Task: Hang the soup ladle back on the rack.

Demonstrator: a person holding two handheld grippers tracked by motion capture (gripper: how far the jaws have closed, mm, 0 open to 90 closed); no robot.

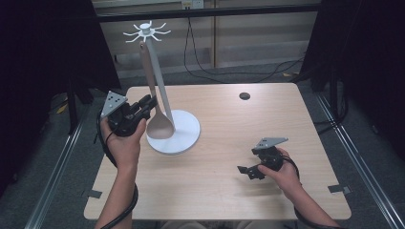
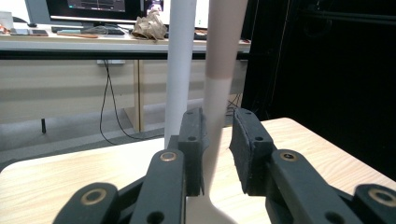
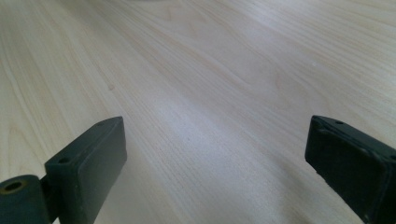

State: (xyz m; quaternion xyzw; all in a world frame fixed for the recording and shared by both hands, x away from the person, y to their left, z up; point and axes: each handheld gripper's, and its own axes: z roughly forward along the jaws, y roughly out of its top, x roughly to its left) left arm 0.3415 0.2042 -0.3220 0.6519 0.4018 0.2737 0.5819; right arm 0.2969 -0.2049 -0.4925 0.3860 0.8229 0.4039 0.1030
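1. So there's a white hanging stand (image 1: 162,95) on the left half of the wooden worktop (image 1: 229,157), a tall pole on a round base, with a ring of little hooks up top.
2. A beige spoon (image 1: 155,107) hangs from one of those hooks. Its handle runs down right beside the pole and its bowl sits low, just over the near-left part of the round base.
3. The left gripper (image 1: 149,104) comes in from the left of the stand, held up off the worktop, with its jaws on either side of the spoon handle a bit above the bowl.
4. In the left gripper view one pad lies against the handle, the other stands a small gap off it. So the jaws are nearly closed around the handle but not clamping it.
5. The right gripper (image 1: 244,170) is way off on the near right of the worktop, well apart from the stand. Its jaws are spread wide with nothing but bare wood between them.
6. There's a small dark round hole (image 1: 244,96) in the worktop at the far side.
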